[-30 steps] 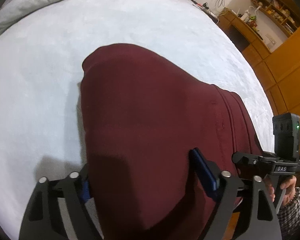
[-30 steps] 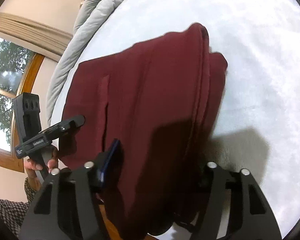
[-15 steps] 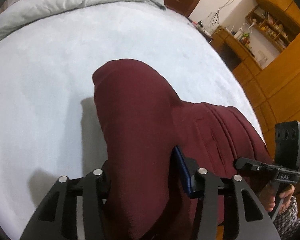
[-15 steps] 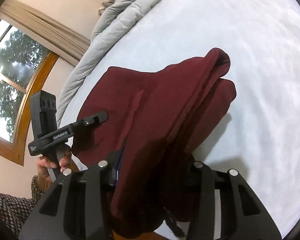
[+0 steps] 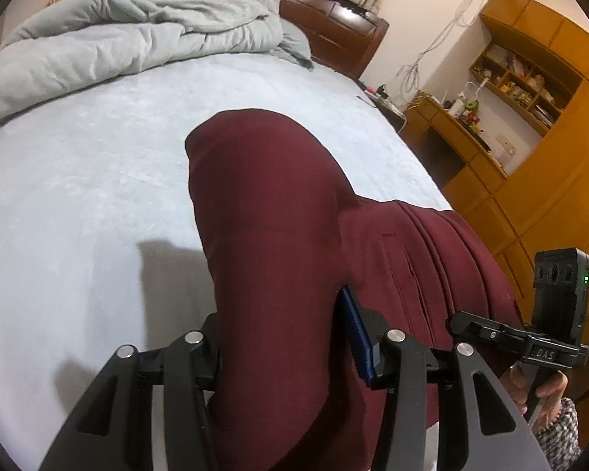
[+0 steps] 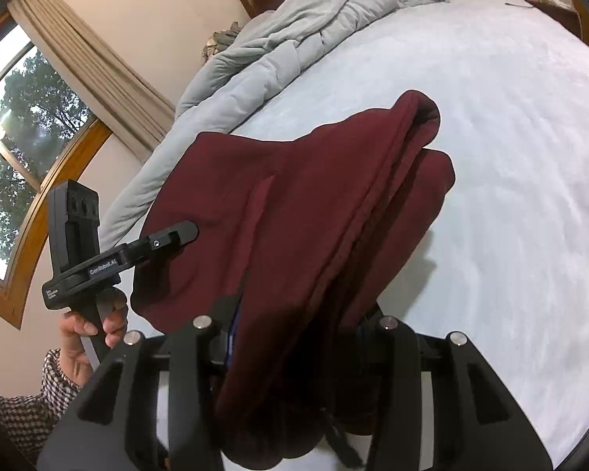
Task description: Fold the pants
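The maroon pants (image 5: 278, 212) lie partly on the pale blue bed sheet (image 5: 78, 196), with their near end lifted. My left gripper (image 5: 282, 345) is shut on a thick bunch of the fabric, which bulges up between its fingers. In the right wrist view the pants (image 6: 314, 204) hang in layered folds, and my right gripper (image 6: 294, 337) is shut on the waistband end, a drawstring dangling below. Each view shows the other gripper: the right one (image 5: 546, 314) at the far right, the left one (image 6: 98, 251) at the left, both held by hands.
A rumpled grey duvet (image 5: 117, 27) lies along the far side of the bed against a dark wooden headboard (image 5: 333, 19). Wooden shelves and a desk (image 5: 510, 98) stand beyond the bed's right edge. A window with curtains (image 6: 39, 117) is on the left wall.
Both grippers closed onto the pants and lifted their near end up and away from the bed's near edge. The fabric bunched up, and more of the room came into view.
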Tool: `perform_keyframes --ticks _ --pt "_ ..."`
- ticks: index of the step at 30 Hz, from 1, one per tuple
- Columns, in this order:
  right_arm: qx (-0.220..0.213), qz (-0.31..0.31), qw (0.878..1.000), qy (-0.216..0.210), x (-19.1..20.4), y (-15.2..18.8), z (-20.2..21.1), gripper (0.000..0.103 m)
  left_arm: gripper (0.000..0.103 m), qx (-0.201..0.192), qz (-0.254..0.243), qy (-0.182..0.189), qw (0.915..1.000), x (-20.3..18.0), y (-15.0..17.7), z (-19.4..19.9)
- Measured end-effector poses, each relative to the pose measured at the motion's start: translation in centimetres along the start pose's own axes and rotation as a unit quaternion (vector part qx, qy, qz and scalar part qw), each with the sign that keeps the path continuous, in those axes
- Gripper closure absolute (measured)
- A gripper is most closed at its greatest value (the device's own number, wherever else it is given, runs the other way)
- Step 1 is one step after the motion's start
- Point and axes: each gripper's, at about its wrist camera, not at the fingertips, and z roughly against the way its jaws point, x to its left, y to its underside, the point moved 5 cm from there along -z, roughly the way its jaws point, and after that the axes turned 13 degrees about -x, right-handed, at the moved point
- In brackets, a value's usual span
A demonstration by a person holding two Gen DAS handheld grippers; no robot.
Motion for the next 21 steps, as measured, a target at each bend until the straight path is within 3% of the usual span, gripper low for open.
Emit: perform_keyframes --ticks 7,11,12,13,21 --pt "0.043 -0.054 0.997 0.027 -5.8 1.6 -5.6 0.057 0.054 0.059 0.007 -0.030 0.9978 3.5 2.3 -6.2" --pt "0.035 -0.103 0.994 0.000 -8.2 3.1 -6.0 0.043 0.038 0.051 0.024 -0.007 0.9984 4.8 3.0 -6.9" --pt "0.035 -0.103 0.994 -0.002 -8.4 3.5 -6.0 0.033 0.032 0.052 0.036 -0.006 0.9980 5.3 3.3 -6.9" --pt "0.036 -0.105 0.994 -0.001 -8.8 3.8 -6.1 0.030 0.025 0.052 0.044 -0.005 0.9977 5.6 3.6 -6.9" --pt "0.000 -0.126 0.992 -0.016 -10.1 6.0 -1.5 0.021 0.008 0.042 0.102 0.014 0.9938 8.0 5.1 -5.5"
